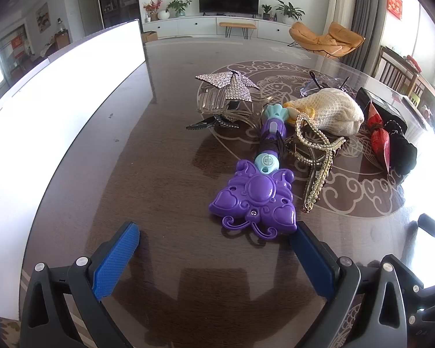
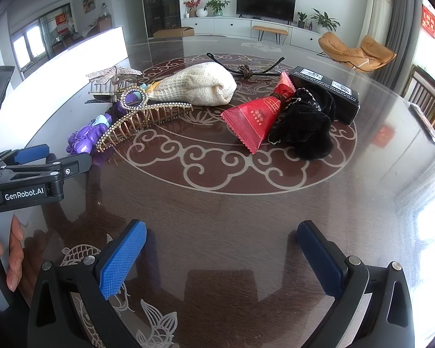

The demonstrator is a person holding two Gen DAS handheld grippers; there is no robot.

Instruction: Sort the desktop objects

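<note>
We judge the sorting barely begun, for everything lies in one loose heap on the dark glass table (image 2: 217, 217), and we take the purple butterfly wand (image 1: 253, 200) as our landmark; our left gripper (image 1: 214, 235) stands with its jaws spread wide and nothing between them, its right pad just beside the wand's butterfly head; our right gripper (image 2: 221, 233) is likewise wide apart and empty, hovering over bare table well to the right of the wand; beyond the wand's handle lies the cream knitted pouch (image 1: 330, 110), and touching the wand's right side is the gold rhinestone hair claw (image 1: 316, 156); to the wand's far left side sits the silver rhinestone bow clip (image 1: 232, 87) on a clear claw; further right of the wand lie the red candy packet (image 2: 255, 116), the black velvet scrunchie (image 2: 307, 124) and the black box (image 2: 327, 90), all touching; left of the wand runs a white tray (image 1: 58, 110) that looks empty, so every piece remains to be moved.
</note>
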